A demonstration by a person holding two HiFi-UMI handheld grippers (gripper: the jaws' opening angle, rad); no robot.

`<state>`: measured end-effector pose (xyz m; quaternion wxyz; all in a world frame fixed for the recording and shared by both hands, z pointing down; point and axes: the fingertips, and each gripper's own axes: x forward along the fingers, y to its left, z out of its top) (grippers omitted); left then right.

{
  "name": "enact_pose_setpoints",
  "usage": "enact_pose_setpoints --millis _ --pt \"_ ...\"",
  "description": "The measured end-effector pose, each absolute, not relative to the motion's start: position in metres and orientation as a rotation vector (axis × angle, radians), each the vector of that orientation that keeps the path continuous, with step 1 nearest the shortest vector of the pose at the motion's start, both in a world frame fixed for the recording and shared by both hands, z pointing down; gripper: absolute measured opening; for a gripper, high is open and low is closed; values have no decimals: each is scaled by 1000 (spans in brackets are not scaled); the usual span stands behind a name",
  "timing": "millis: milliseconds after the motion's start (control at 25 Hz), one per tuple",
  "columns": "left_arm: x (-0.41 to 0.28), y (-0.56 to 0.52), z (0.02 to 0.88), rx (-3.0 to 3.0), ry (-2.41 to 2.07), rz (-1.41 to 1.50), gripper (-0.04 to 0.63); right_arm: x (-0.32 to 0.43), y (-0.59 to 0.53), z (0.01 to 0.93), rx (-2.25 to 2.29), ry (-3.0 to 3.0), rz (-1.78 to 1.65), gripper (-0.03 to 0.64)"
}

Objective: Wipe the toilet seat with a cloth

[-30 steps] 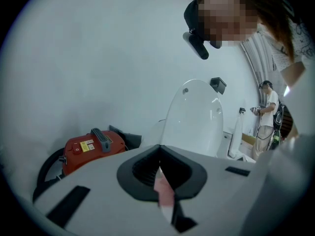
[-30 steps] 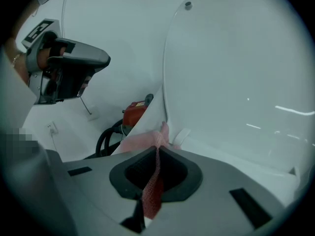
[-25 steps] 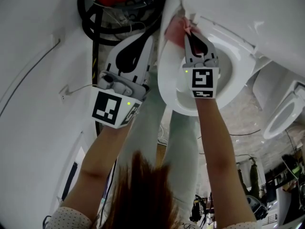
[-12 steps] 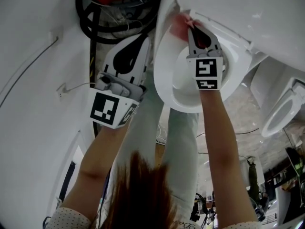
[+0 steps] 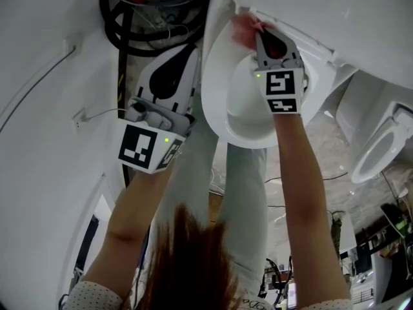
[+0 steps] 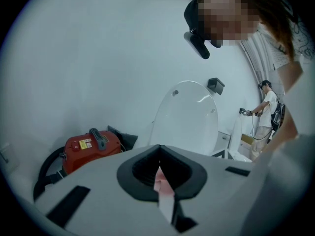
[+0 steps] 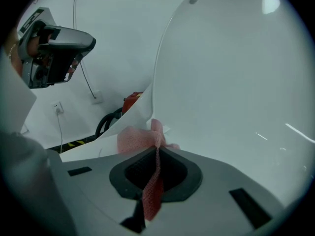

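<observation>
A white toilet seat (image 5: 216, 99) rings the bowl in the head view, with the lid (image 5: 322, 5) raised behind it. My right gripper (image 5: 261, 32) is shut on a pink mesh cloth (image 5: 242, 31), and the cloth lies against the seat's rear rim near the hinge. The right gripper view shows the cloth (image 7: 134, 138) bunched past the right gripper (image 7: 156, 149), beside the seat's edge (image 7: 130, 116) and the lid (image 7: 236, 82). My left gripper (image 5: 193, 49) hovers shut to the left of the seat, apart from it. In its own view the left gripper (image 6: 158, 149) points at the lid (image 6: 187, 117).
A red vacuum cleaner (image 6: 91, 146) with a black hose (image 5: 119, 24) stands against the white wall left of the toilet. A wall socket with a cable (image 5: 80, 116) is on that wall. Another toilet (image 5: 377, 150) stands at the right. A person (image 6: 266, 112) stands far back.
My right gripper has slid the pink cloth a little farther along the seat's rear rim toward the hinge. The left gripper has hardly moved.
</observation>
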<state>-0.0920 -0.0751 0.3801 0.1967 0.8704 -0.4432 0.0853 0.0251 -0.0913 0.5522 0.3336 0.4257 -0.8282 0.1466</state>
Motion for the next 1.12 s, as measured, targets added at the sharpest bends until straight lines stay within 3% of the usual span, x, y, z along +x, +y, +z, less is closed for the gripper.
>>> enact_pose_setpoints --millis 1120 --pt "-55 -51 367 2414 -1267 258 2 70 -82 552 1032 -2174 304 29"
